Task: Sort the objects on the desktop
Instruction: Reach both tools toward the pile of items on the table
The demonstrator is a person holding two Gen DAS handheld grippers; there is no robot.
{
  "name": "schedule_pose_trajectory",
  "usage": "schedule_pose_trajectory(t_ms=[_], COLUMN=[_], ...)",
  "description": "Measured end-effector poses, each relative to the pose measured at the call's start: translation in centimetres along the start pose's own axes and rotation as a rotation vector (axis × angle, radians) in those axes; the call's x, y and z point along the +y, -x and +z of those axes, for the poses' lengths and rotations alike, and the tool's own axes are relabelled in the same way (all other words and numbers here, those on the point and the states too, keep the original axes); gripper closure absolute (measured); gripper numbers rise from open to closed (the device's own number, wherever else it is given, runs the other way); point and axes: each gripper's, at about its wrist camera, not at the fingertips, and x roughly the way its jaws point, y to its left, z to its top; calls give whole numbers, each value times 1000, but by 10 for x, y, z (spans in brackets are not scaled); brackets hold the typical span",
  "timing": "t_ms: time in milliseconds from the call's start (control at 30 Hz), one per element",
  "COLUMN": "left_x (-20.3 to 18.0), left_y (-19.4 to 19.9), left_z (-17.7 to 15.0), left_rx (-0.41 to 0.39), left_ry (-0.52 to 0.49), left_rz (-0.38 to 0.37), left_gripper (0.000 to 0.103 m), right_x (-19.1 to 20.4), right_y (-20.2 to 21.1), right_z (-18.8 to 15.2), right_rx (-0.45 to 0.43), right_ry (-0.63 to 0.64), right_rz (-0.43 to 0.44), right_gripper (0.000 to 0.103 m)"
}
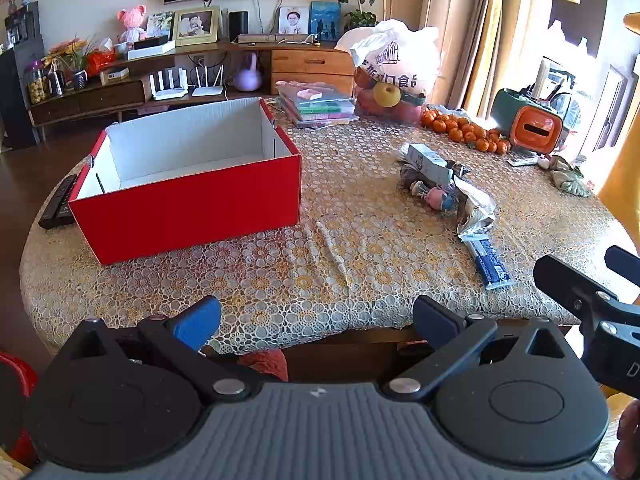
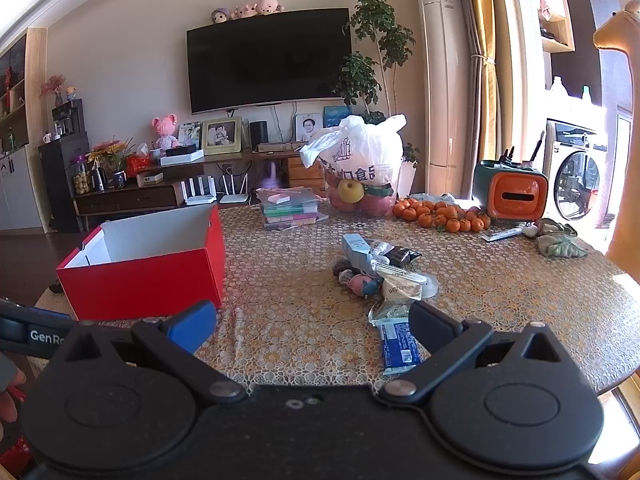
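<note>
Both claws stand spread apart and empty: the left gripper [image 1: 318, 322] at the near edge of the round, lace-patterned table [image 1: 280, 280], the right gripper [image 2: 312, 330] just before a flat blue snack packet [image 2: 398, 346]. Beyond it lies a heap of crinkled wrappers and small boxes [image 2: 380, 268]; further left, an open red cardboard box [image 1: 188, 200] with a white lining.

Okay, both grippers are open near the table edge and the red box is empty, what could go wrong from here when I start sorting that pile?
1. The blue snack bar lies close to the table's near edge; a clumsy nudge could push it off.
2. The pile overlaps: the silver wrapper rests on other items, so a grab may drag neighbours.
3. The red box sits well to the left of the pile, so a loosely held item could drop on the way.
</note>
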Motion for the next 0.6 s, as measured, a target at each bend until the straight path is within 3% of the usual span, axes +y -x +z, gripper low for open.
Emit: schedule_pose_trajectory(t_ms=[233, 400, 600], left_x=[-7, -13, -24], left_y=[-9, -19, -39], left_z=[9, 17, 31], left_rx=[-16, -29, -26], left_ry=[-36, -55, -71], left_rz=[-16, -55, -99], left_gripper=[0, 0, 0], right_x=[-5, -19, -36], right_y=[-11, -30, -49], right_z=[3, 2, -2], right_rx=[5, 61, 69], right_ry=[23, -2, 23], right_rz=[-5, 4, -34], right_gripper=[0, 0, 1])
